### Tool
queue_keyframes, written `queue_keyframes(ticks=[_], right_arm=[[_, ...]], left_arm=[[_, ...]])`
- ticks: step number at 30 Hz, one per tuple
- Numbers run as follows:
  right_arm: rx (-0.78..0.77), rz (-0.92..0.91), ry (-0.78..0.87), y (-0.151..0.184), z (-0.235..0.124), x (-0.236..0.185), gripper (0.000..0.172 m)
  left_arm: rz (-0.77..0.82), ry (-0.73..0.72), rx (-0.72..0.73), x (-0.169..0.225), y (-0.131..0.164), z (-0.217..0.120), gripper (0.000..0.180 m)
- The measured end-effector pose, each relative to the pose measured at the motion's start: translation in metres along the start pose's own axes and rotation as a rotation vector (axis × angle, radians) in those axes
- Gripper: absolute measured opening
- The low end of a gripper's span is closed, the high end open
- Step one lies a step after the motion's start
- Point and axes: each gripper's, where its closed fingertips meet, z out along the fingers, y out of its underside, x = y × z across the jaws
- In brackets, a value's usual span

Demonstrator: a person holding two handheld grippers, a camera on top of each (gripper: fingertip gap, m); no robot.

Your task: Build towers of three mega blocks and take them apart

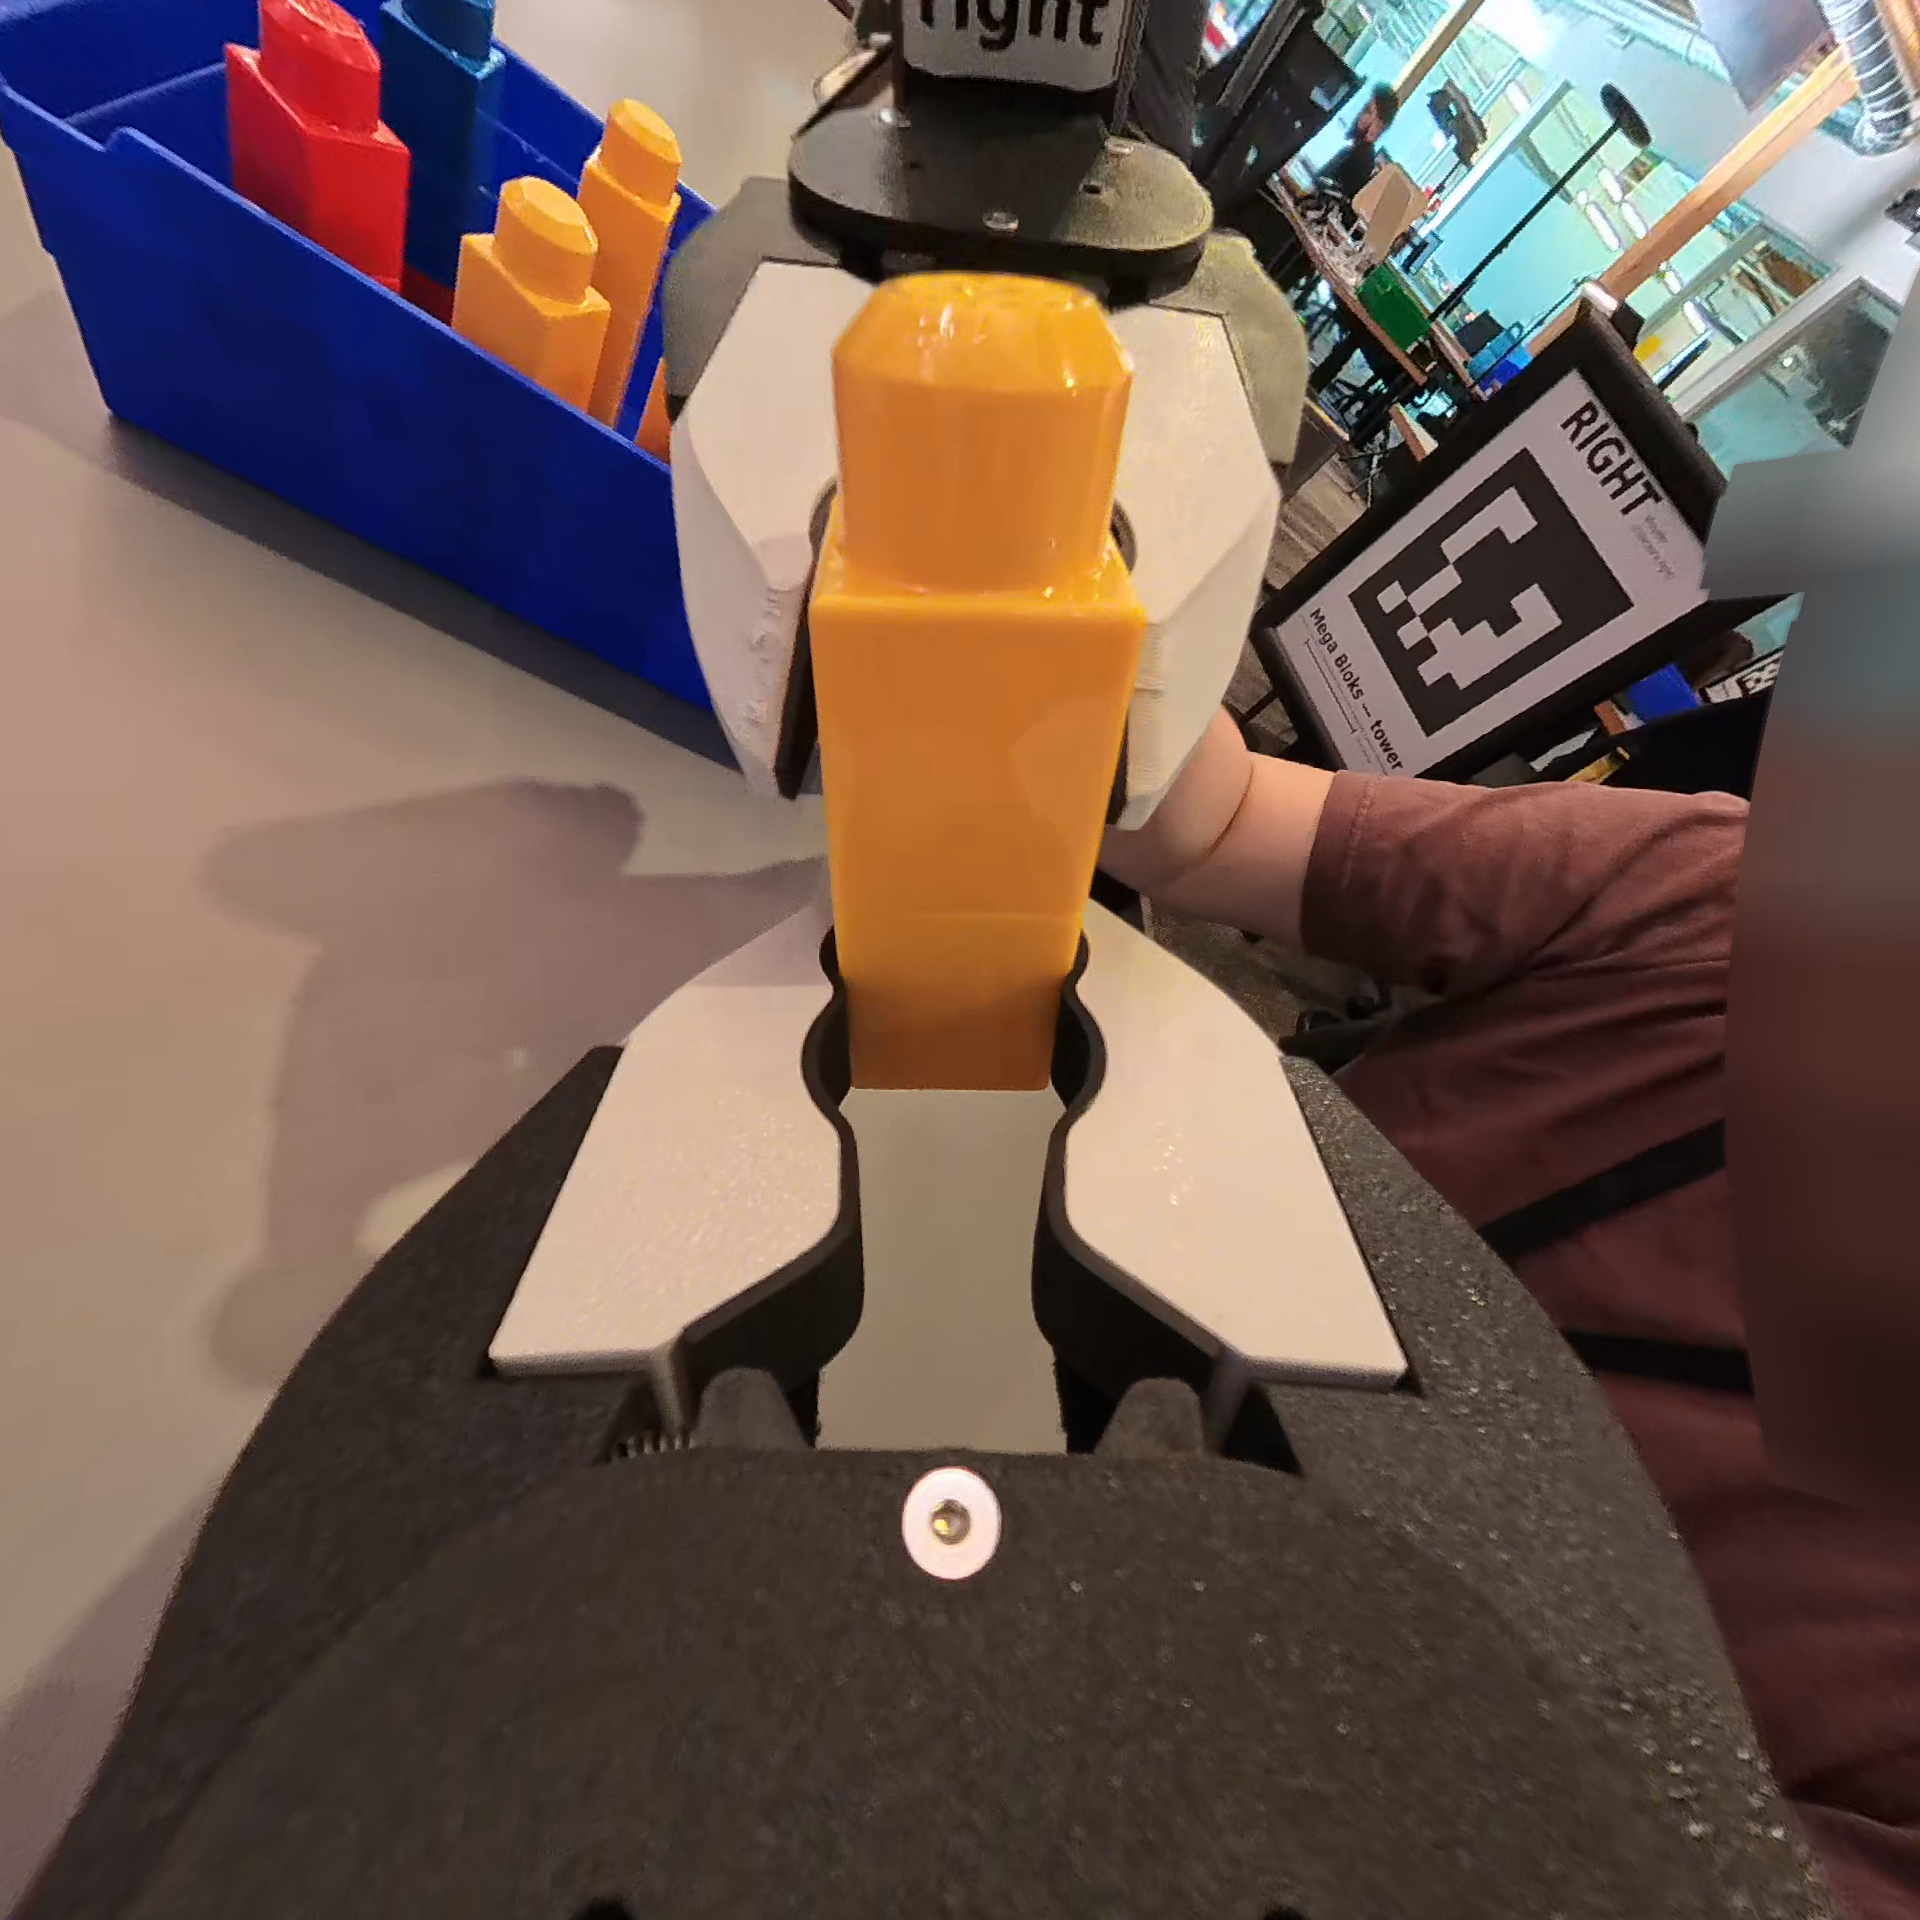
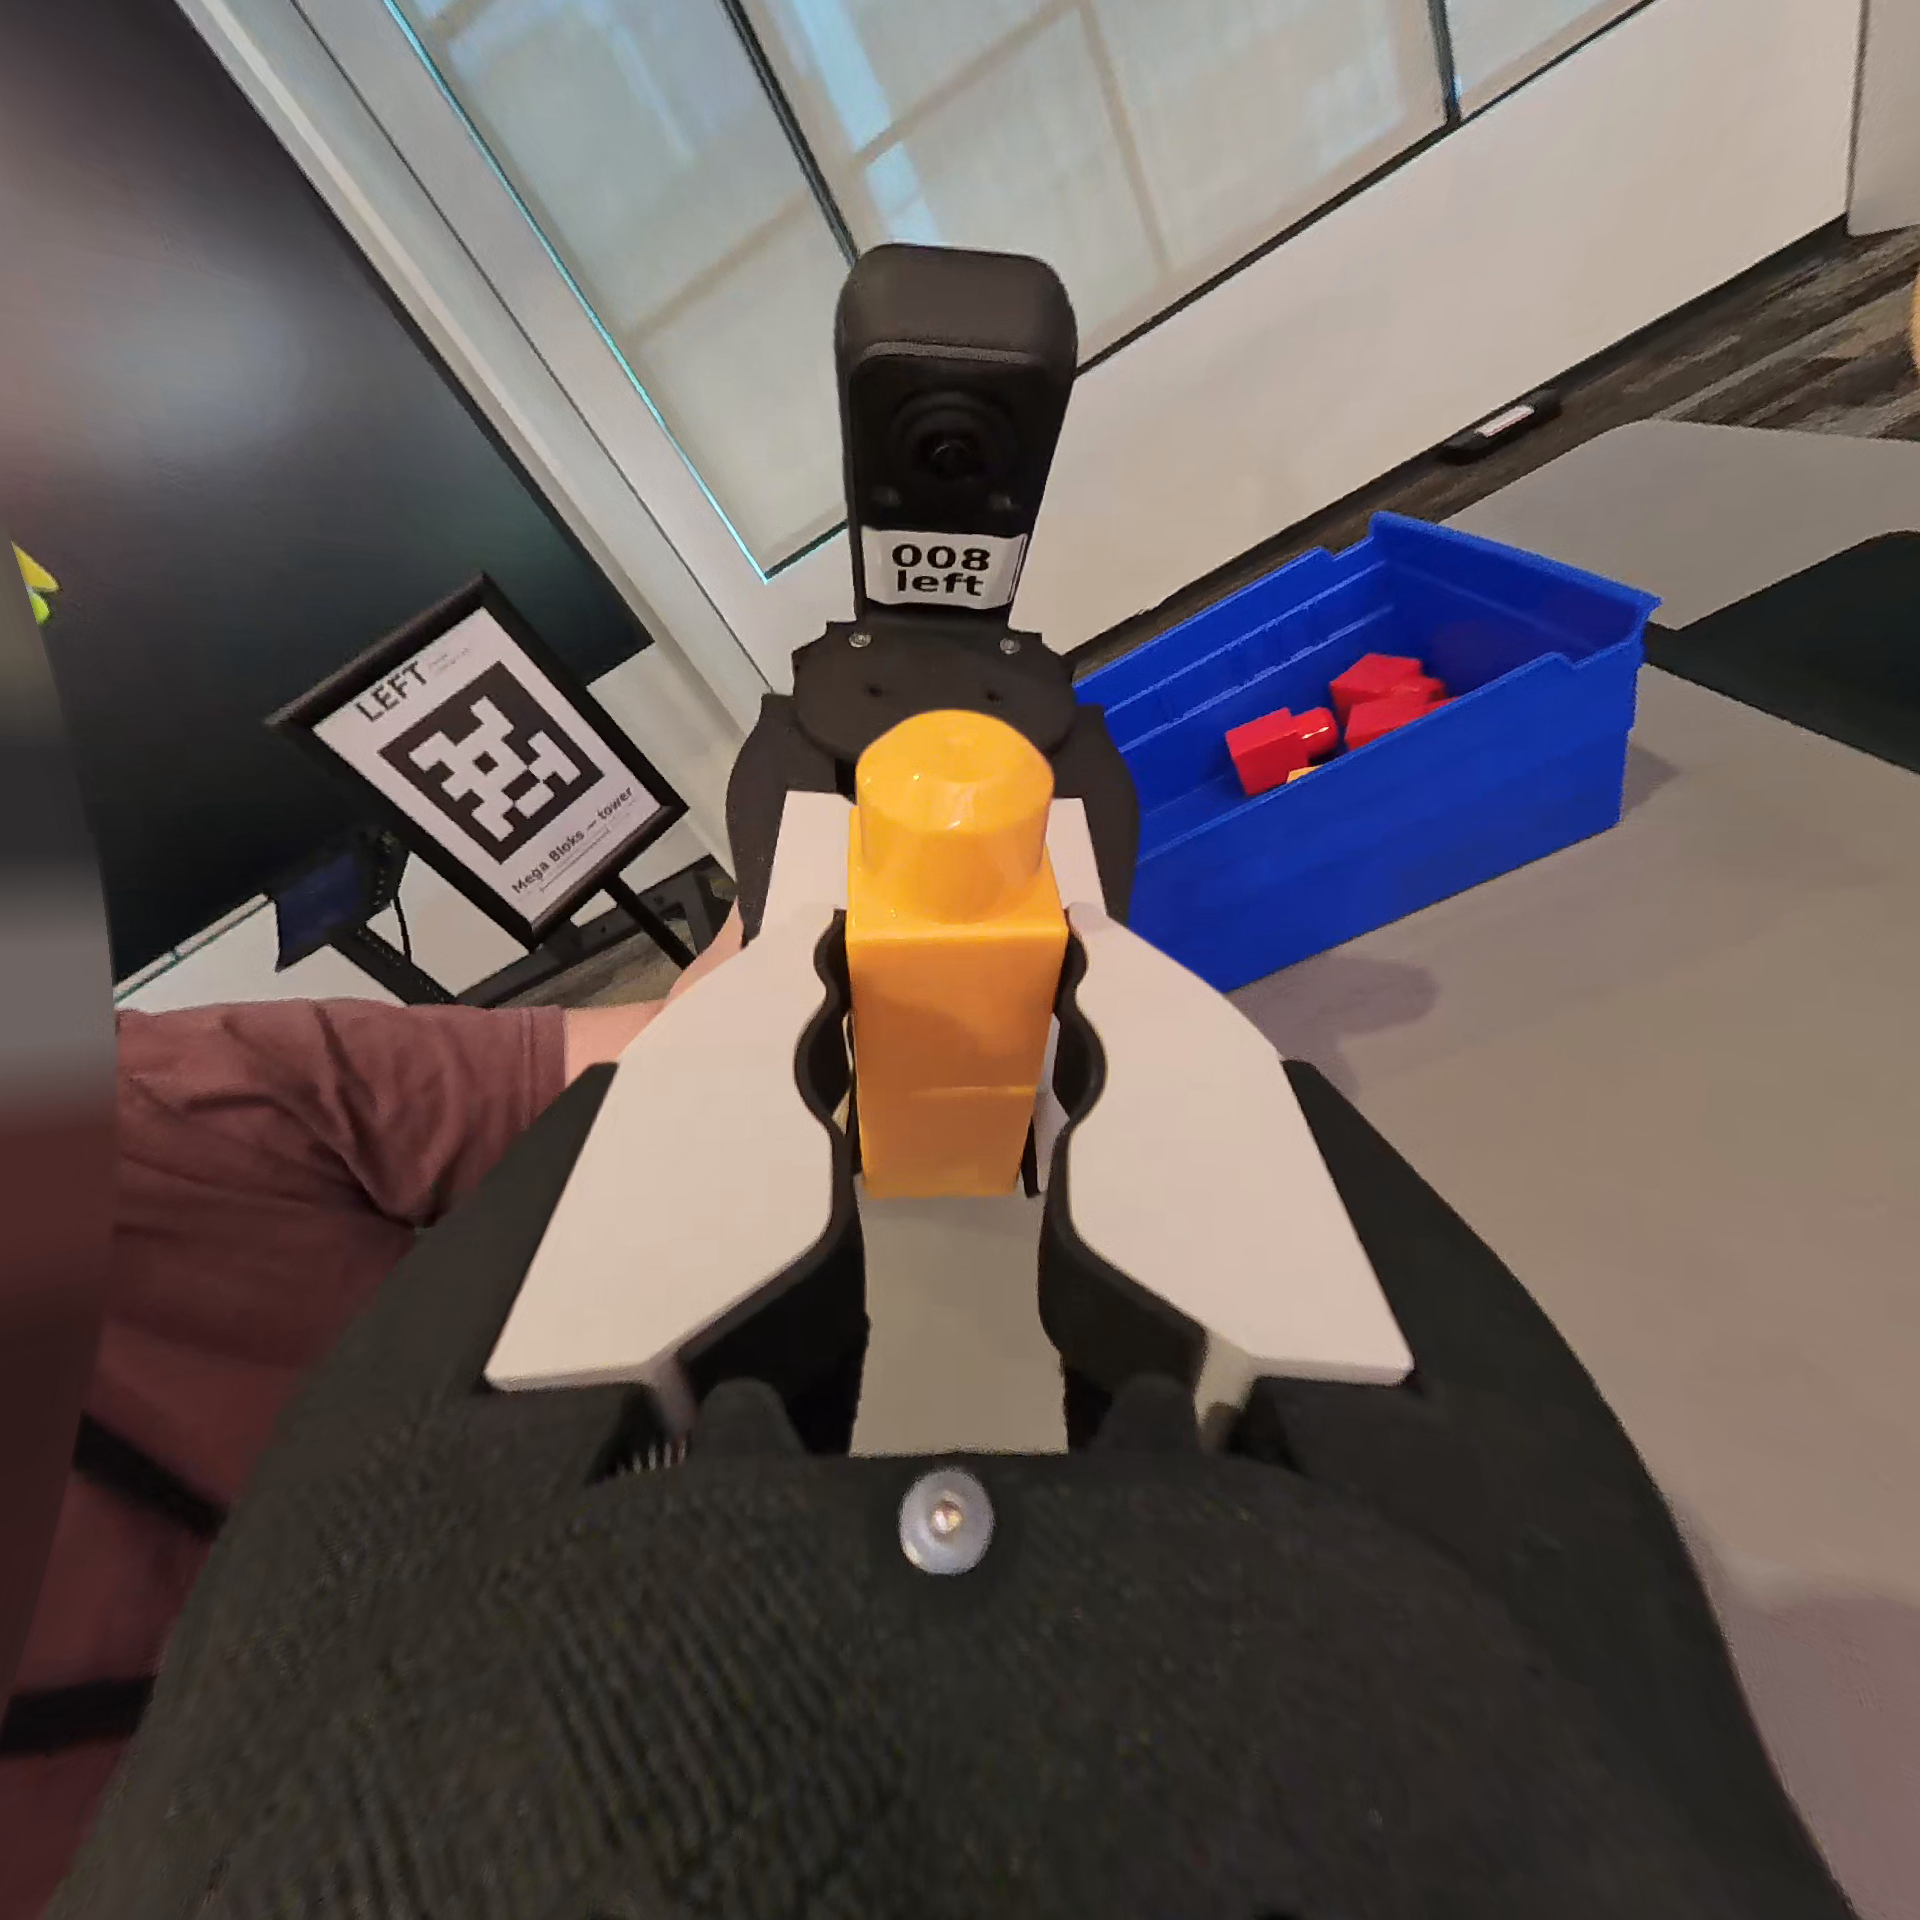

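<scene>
A glossy orange block stack, square-bodied with a round faceted stud on top, stands upright between the two grippers above the smooth grey table. A faint seam divides it into two blocks. The left gripper clamps the lower block, its black rubbery pads pressed to both flat sides. The right gripper squeezes the upper block the same way, with matte white, wavy-edged fingers. A ribbed blue plastic bin near the stack holds red, blue and orange blocks. A maroon fabric sleeve lies behind.
</scene>
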Motion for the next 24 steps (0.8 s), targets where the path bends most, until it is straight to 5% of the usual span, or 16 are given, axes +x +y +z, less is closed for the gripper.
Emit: queue_keyframes(ticks=[22,24], right_arm=[[0.015,-0.114,-0.02,-0.005,0.0,-0.011,0.038],[0.005,-0.19,-0.089,-0.003,0.0,-0.027,0.073]], left_arm=[[0.02,0.021,0.014,0.009,-0.004,-0.003,0.036],[0.026,-0.018,0.046,0.009,-0.01,-0.016,0.036]])
